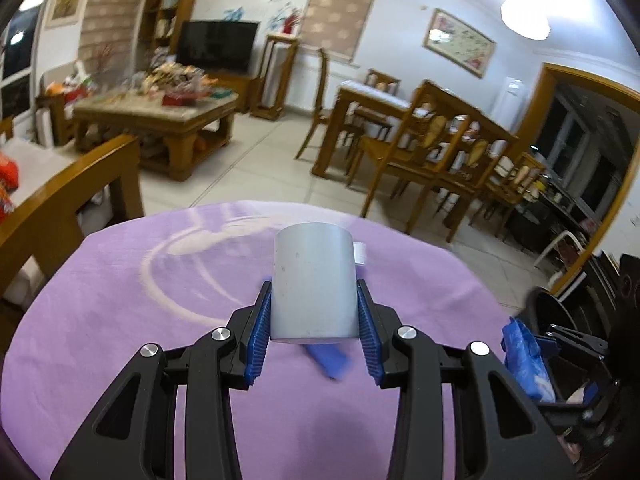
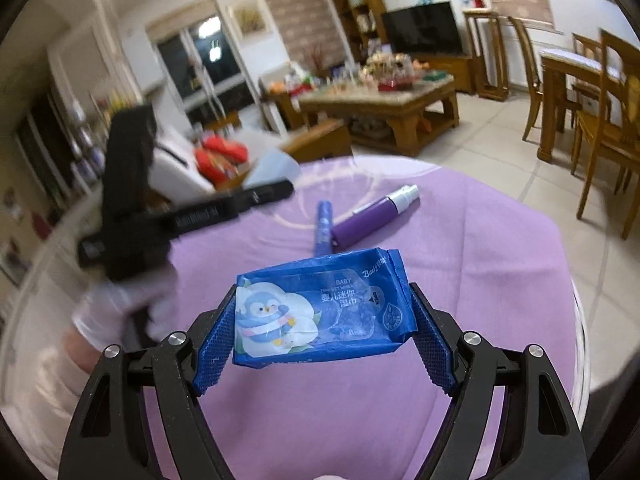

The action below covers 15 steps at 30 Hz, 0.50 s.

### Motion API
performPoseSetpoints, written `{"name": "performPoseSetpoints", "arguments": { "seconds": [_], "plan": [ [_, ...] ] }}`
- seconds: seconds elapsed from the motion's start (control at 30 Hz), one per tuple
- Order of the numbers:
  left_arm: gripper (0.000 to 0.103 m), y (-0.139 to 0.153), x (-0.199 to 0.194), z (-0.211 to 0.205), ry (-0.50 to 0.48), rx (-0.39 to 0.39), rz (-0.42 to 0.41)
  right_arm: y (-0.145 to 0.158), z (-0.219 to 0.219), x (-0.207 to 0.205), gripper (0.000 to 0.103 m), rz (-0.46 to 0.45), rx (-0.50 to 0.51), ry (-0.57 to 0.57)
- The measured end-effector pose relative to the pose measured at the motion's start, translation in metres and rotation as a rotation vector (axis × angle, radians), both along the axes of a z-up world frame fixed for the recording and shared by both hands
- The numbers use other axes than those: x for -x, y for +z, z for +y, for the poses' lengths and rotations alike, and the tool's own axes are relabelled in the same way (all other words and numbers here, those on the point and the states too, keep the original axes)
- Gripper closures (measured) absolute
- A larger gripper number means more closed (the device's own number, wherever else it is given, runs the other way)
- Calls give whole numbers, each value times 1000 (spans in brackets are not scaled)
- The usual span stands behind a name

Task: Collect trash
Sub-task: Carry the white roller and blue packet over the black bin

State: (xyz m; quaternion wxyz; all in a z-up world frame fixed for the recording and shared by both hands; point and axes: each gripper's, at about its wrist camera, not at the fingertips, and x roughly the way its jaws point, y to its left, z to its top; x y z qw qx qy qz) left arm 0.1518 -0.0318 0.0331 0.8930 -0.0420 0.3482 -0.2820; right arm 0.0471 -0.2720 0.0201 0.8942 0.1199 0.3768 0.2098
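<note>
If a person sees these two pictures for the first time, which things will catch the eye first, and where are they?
The pale grey cylindrical cup stands out first, clamped between the blue pads of the left gripper above the round table's purple cloth. Next comes the crumpled blue baby wet-wipes packet with a penguin picture, held in the right gripper. Behind it, a purple spray bottle with a white nozzle lies on the cloth.

left gripper (image 1: 315, 312) jaws clamped narrow around a load, right gripper (image 2: 324, 320) jaws clamped wider.

cups: 1 (image 1: 314, 284) | wipes packs: 1 (image 2: 320, 312) | spray bottles: 1 (image 2: 372, 218) | blue tubes: 1 (image 2: 323, 226)
</note>
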Motion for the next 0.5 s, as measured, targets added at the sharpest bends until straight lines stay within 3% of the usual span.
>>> {"name": "performPoseSetpoints", "arguments": {
  "seconds": [0.27, 0.5],
  "plan": [
    [63, 21, 84, -65, -173, 55, -81, 33, -75, 114, 25, -159, -227, -228],
    [64, 17, 142, -156, -361, 77, -111, 42, -174, 214, 25, -286, -289, -497]
  ]
}}
